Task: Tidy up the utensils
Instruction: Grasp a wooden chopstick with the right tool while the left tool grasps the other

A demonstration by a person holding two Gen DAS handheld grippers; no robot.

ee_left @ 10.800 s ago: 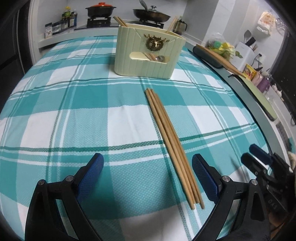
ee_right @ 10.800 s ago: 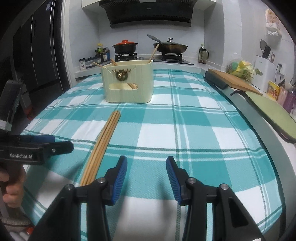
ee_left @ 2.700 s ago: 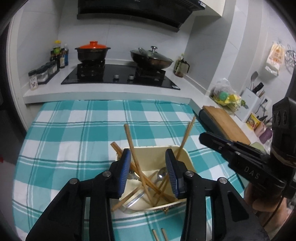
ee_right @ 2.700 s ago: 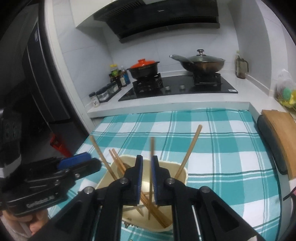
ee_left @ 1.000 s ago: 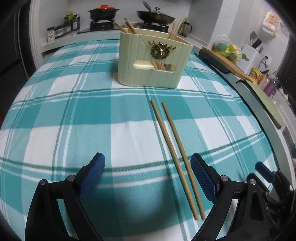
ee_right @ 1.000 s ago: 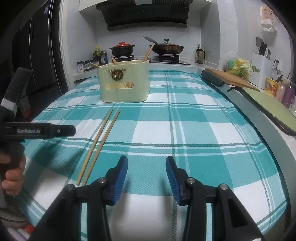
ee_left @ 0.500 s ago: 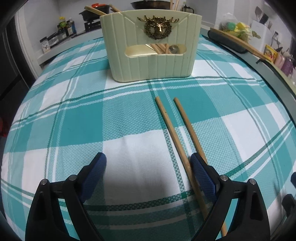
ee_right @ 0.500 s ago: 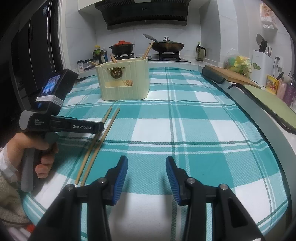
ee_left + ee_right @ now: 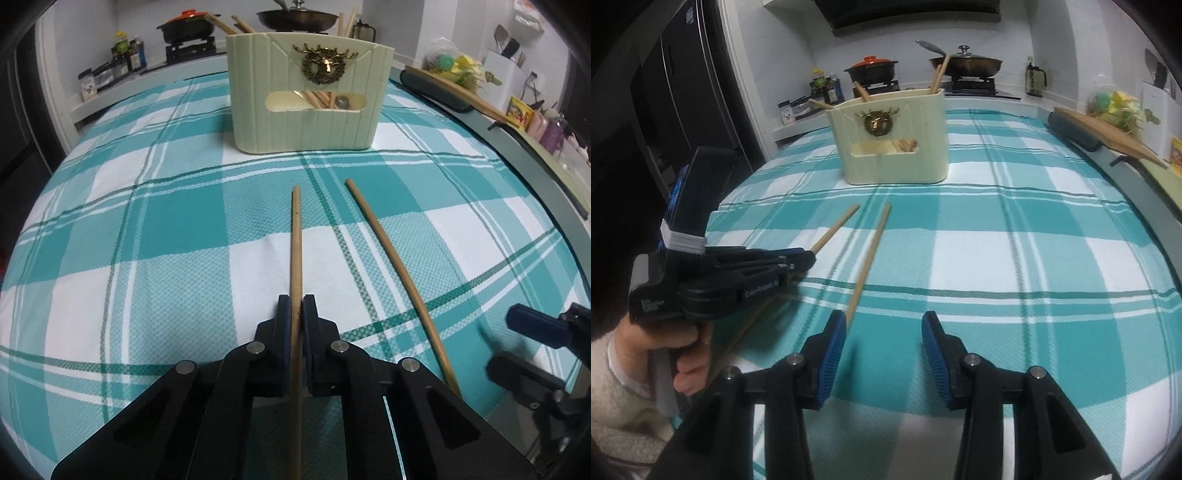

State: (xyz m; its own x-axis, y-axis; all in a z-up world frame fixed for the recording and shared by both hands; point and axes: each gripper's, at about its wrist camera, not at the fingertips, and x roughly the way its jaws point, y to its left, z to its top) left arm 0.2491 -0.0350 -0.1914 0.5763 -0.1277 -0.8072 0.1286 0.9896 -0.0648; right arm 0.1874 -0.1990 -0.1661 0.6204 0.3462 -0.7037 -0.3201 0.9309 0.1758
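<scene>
Two wooden chopsticks lie on the teal plaid cloth in front of a cream utensil holder (image 9: pixel 306 99) (image 9: pixel 894 140) that has several chopsticks standing in it. My left gripper (image 9: pixel 296 310) (image 9: pixel 809 258) is shut on the left chopstick (image 9: pixel 295 236) (image 9: pixel 836 227), its blue pads pressing the stick on both sides. The other chopstick (image 9: pixel 391 266) (image 9: pixel 871 251) lies free just to its right. My right gripper (image 9: pixel 882 332) stands open just above the cloth, its left pad beside the near end of the free chopstick, nothing between its fingers; its blue tip (image 9: pixel 532 326) shows in the left wrist view.
A cutting board (image 9: pixel 1108 136) and a green mat lie along the table's right edge. Behind the table is a stove with a red-lidded pot (image 9: pixel 873 68) and a wok (image 9: pixel 964 62), and jars at the left. A hand (image 9: pixel 687 354) holds the left gripper's handle.
My left gripper has dropped toward the cloth and closed from wide open onto the left chopstick. My right gripper has shifted left, toward the free chopstick's near end.
</scene>
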